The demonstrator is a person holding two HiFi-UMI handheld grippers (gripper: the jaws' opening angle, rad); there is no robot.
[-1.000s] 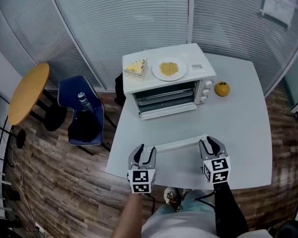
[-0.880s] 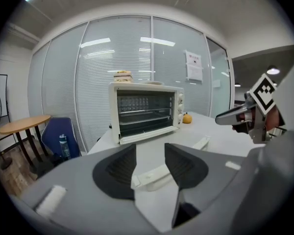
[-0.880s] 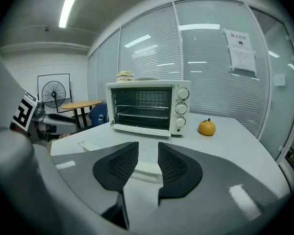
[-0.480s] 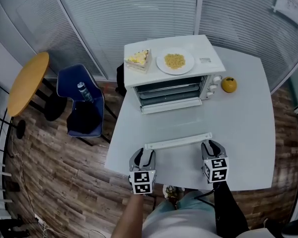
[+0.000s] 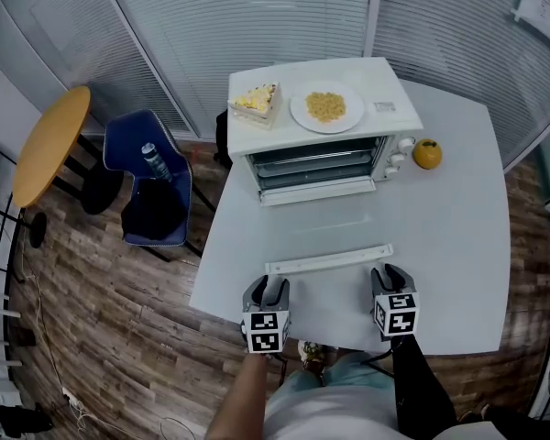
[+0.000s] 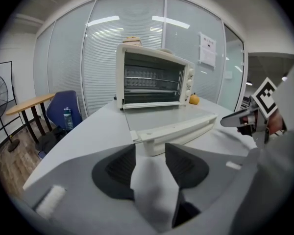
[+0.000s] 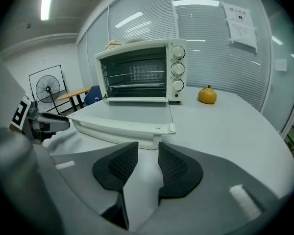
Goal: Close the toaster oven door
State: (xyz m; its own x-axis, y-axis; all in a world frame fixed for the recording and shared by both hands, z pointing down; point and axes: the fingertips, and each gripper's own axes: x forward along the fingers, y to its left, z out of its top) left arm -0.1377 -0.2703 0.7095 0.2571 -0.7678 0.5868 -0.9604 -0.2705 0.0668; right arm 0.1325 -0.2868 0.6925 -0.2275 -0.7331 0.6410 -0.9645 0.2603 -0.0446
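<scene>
The white toaster oven's glass door [image 5: 323, 232] lies flat open toward the tabletop's [image 5: 458, 218] near edge: rigid, hinged, probably light. Lift under its white bar handle [image 5: 330, 261]. Left gripper [image 5: 266, 288] fingers stand apart, empty; right gripper [image 5: 391, 274] fingers are opening, empty.

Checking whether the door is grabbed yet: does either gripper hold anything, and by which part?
Nothing is held. The left gripper has its jaws apart, the right gripper is opening its own, both empty, just short of the door handle.
</scene>
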